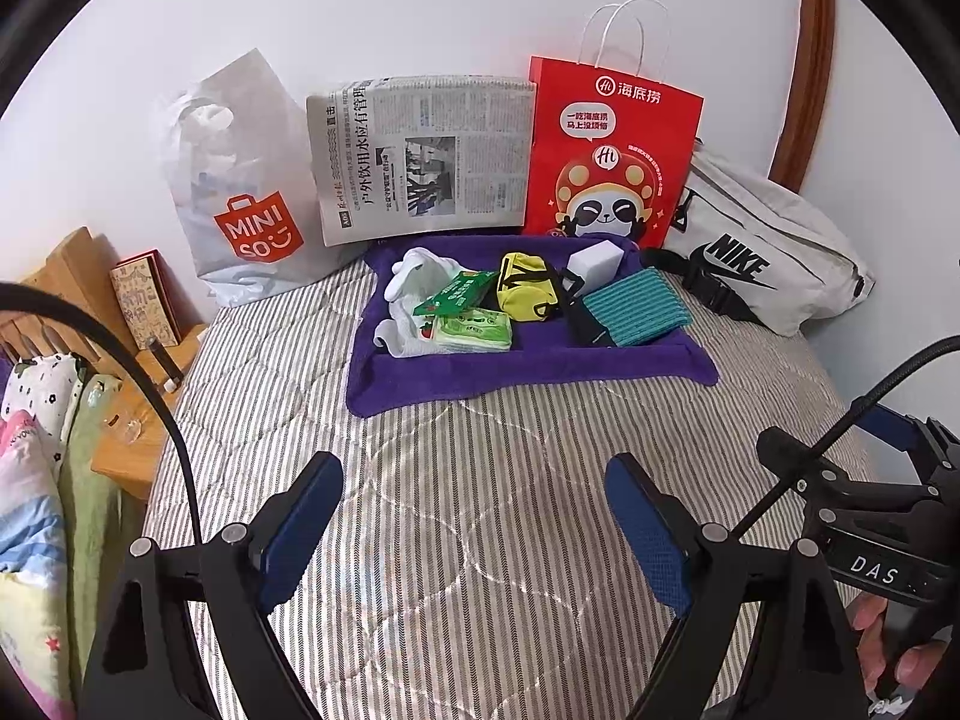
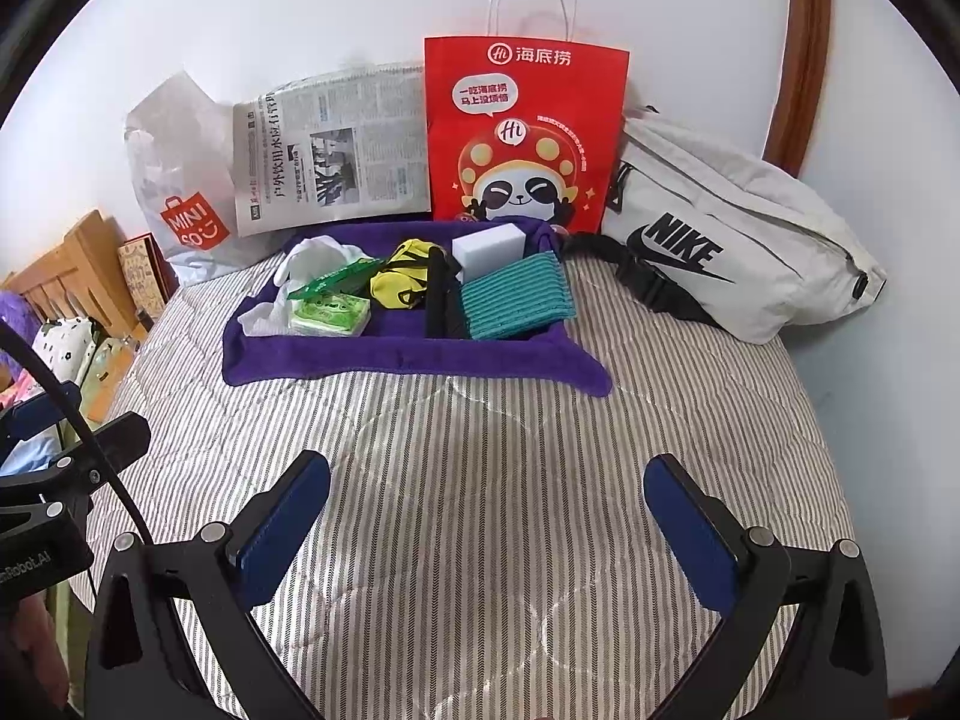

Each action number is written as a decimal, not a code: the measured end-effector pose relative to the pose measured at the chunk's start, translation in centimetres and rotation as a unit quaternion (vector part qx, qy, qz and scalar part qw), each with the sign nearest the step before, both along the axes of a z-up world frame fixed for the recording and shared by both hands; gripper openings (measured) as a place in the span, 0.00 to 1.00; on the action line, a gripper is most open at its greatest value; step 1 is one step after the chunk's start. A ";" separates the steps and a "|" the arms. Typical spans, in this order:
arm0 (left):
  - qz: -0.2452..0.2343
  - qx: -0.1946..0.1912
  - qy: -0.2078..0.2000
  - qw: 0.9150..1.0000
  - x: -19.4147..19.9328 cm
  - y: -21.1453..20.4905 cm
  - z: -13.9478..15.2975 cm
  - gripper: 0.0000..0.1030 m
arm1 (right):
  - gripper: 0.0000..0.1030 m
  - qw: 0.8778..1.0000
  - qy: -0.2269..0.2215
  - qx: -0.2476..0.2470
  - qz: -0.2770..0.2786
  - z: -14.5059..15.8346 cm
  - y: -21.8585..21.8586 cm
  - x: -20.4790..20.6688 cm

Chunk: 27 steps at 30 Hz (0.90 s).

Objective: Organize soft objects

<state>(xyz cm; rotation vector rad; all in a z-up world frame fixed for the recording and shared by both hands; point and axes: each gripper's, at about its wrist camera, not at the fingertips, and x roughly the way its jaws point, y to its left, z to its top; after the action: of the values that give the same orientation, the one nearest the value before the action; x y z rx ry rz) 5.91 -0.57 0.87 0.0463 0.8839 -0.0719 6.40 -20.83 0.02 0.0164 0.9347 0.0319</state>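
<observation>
Nearest the lens, left tongs spread wide over the striped quilt of a bed, blue pads bare, nothing between them; right tongs likewise released and empty above the same quilt, seen too at the right edge of the left view, fingers of a hand wrapped round the handle.

Further up the bed, well apart from both tongs, a purple towel spread flat, heaped with the soft objects: white gloves at the left, touching a green packet and a pale green tissue pack; a small yellow pouch with black straps in the middle; a white sponge block behind; a teal ribbed cloth at the right, partly over something black.

Beyond, propped along the white wall: a white Miniso plastic bag at the left; a folded newspaper upright beside it; a red paper bag with panda print and white cord handles; a pale Nike waist bag slumped at the right, black buckle strap trailing toward the towel.

Off the bed's left side, a wooden bedside stand, a patterned book leaning there, floral bedding bunched at the frame's edge.
</observation>
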 end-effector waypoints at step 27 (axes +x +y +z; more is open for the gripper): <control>0.005 -0.004 -0.001 1.000 -0.7 0.4 -0.3 0.86 | 1.00 1.000 0.001 -0.001 0.000 -0.1 0.3 -0.2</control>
<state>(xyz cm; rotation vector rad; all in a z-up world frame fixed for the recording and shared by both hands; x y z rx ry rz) 5.22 -0.22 0.57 0.0353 0.8815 -0.0656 6.17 -20.49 -0.06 0.0142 0.9372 0.0317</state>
